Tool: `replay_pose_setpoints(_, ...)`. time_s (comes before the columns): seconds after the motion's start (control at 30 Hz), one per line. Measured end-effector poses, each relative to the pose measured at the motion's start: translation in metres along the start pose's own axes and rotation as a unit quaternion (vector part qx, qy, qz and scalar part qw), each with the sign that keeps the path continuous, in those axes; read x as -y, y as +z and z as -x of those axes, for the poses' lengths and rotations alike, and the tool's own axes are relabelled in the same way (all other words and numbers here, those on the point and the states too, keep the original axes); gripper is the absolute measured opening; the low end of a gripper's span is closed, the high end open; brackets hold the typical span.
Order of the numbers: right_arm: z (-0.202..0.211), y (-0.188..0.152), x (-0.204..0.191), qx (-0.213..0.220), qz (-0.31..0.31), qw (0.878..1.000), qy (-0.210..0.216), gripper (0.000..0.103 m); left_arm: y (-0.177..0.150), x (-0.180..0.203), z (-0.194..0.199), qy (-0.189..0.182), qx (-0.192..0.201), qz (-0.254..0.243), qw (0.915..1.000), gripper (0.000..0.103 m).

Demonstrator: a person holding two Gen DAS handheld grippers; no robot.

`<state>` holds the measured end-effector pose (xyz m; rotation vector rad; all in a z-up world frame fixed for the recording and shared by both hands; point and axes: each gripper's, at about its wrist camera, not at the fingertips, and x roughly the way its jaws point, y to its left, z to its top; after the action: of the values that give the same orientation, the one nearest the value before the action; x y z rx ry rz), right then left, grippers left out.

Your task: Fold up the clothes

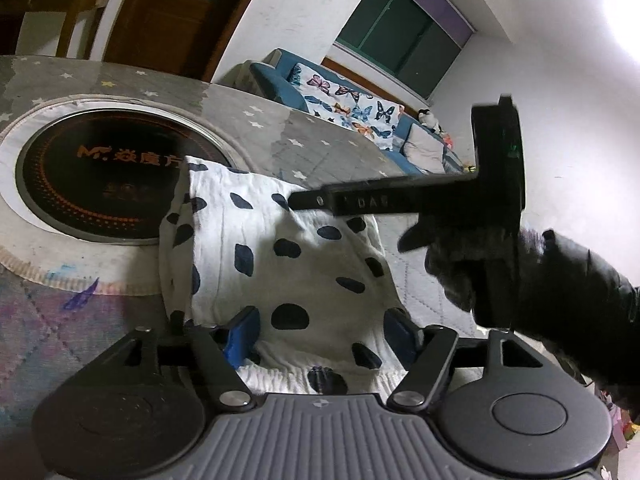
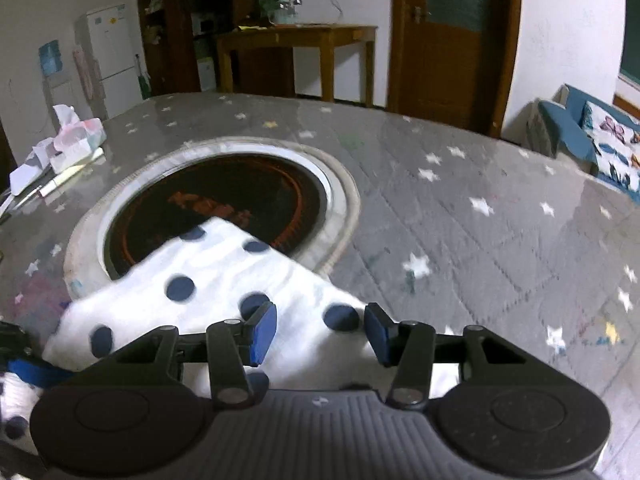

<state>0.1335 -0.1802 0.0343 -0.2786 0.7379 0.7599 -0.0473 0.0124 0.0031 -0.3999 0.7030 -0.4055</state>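
Star-printed table cover [image 2: 460,208] carries the spotted garment [image 1: 280,248] beside the round burner [image 2: 216,208] (soft, light); left gripper [image 1: 320,336] and right gripper [image 2: 320,328] both spread; pinch its hem.

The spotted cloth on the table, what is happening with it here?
A person is folding a white garment with dark spots on a table with a grey star-patterned cover. It lies partly over the round black hotplate set in the table. The left hand-held gripper is open, its blue pads on either side of the cloth's near edge. The right hand-held gripper is also open above the cloth, so nothing is gripped at this moment.
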Motion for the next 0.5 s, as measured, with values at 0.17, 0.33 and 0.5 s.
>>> replay_pose_setpoints(0.17, -0.011, 0.014, -0.015, -0.005, 0.026, 1.000, 0.012, 0.050, -0.001, 0.000, -0.002, -0.009, 0.000, -0.002, 1.0000, 0.078)
replay_pose_setpoints(0.33, -0.027, 0.018, -0.024, -0.021, 0.040, 0.999, 0.005, 0.051, -0.002, -0.001, -0.001, -0.015, 0.001, 0.001, 0.9999, 0.078)
replay_pose_setpoints(0.5, -0.037, 0.024, -0.032, -0.031, 0.054, 0.998, -0.002, 0.051, -0.003, -0.001, -0.001, -0.021, 0.001, 0.001, 0.9998, 0.080)
